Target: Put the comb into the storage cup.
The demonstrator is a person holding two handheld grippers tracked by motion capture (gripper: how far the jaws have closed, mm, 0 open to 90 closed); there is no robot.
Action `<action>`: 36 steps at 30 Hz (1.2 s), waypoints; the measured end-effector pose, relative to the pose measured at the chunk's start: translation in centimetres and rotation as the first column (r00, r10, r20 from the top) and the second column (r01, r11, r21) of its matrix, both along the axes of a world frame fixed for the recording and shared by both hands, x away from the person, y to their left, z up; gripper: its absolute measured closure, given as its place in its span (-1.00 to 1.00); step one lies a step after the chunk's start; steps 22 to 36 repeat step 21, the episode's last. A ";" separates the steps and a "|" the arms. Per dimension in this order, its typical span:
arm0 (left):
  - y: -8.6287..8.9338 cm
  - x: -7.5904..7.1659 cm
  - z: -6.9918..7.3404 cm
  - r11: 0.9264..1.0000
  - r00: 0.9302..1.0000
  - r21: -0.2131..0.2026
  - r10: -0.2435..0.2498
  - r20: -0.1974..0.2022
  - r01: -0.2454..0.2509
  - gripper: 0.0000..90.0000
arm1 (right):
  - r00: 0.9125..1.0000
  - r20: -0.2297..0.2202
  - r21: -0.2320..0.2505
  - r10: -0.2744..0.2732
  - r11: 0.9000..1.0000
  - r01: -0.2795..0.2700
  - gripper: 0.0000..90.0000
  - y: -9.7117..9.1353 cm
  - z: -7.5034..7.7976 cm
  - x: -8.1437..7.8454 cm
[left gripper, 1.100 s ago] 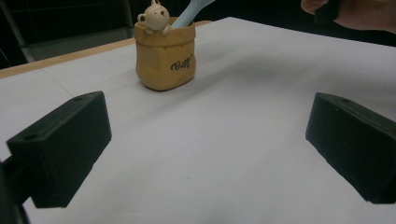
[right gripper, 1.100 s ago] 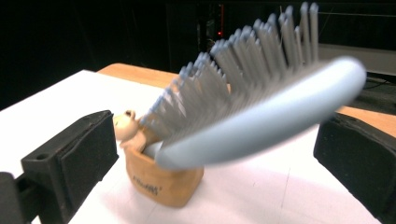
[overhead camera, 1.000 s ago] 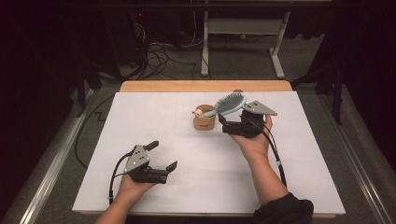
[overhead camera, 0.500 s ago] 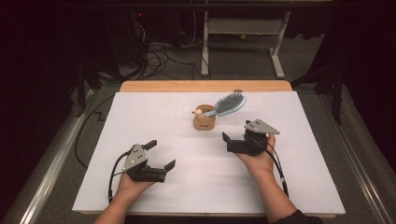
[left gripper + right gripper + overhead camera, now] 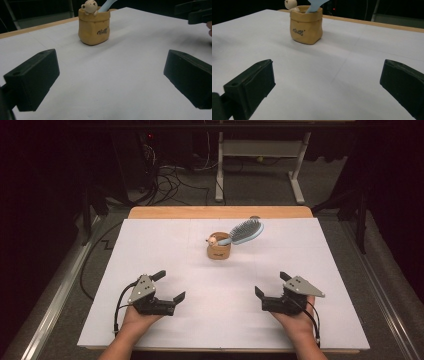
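Moved: right gripper [image 5: 269, 285] has pulled back from the hairbrush [image 5: 245, 231] to the near edge of the surface [image 5: 320, 255]; brush and left gripper [image 5: 169, 286] lie as before.
Hairbrush: handle down in the small tan pot [image 5: 219, 251], head leaning out to the right over the rim.
Pot: mid-surface toward the far side, well apart from both grippers.
Left jaws: wide, holding nothing.
Right jaws: wide, holding nothing.
Risk: the head overhangs far; in my judgement a knock to the surface or pot could tip the light pot or let the brush slide out.
Hidden: brush head is cut off in both gripper views; how deep the handle sits cannot be told.
Unclear: the small figure [image 5: 90, 6] on the rim is too small to make out in the high view.
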State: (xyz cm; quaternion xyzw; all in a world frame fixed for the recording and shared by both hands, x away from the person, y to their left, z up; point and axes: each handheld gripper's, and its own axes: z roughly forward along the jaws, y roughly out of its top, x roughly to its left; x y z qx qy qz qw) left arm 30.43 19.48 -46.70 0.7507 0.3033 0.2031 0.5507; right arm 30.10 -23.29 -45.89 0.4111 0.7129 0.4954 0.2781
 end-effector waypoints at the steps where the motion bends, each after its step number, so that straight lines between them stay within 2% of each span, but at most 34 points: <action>1: 0.2 -0.1 0.1 1.000 1.000 0.002 0.001 0.002 -0.001 -0.98 | 1.000 0.009 -0.003 -0.002 1.000 0.002 -1.00 -0.4 0.0 -0.4; 5: 1.1 -0.5 0.1 1.000 1.000 -0.001 0.013 -0.002 -0.013 -0.98 | 1.000 0.023 0.002 -0.015 1.000 0.015 -1.00 -1.9 0.0 -1.7; 9: 1.9 -0.8 -0.1 0.999 0.999 -0.014 0.031 -0.017 -0.031 -0.98 | 0.997 0.058 0.032 -0.055 0.998 0.053 -1.00 -3.6 0.5 -2.7; 12: 2.0 -0.7 -0.2 0.999 0.999 -0.015 0.038 -0.029 -0.039 -0.98 | 0.996 0.067 0.057 -0.064 0.997 0.060 -1.00 -4.3 0.7 -2.9; 16: 1.7 -0.6 -0.3 0.999 0.999 -0.007 0.037 -0.033 -0.037 -0.98 | 0.996 0.074 0.069 -0.054 0.996 0.049 -1.00 -4.2 0.8 -2.8; 19: 1.7 -0.6 -0.3 0.999 0.999 -0.007 0.036 -0.031 -0.036 -0.98 | 0.997 0.069 0.057 -0.043 0.998 0.039 -1.00 -4.2 0.6 -2.7; 36: 1.8 -0.7 -0.3 0.999 0.999 -0.009 0.037 -0.029 -0.038 -0.98 | 0.997 0.066 0.058 -0.044 0.998 0.040 -1.00 -4.1 0.6 -2.7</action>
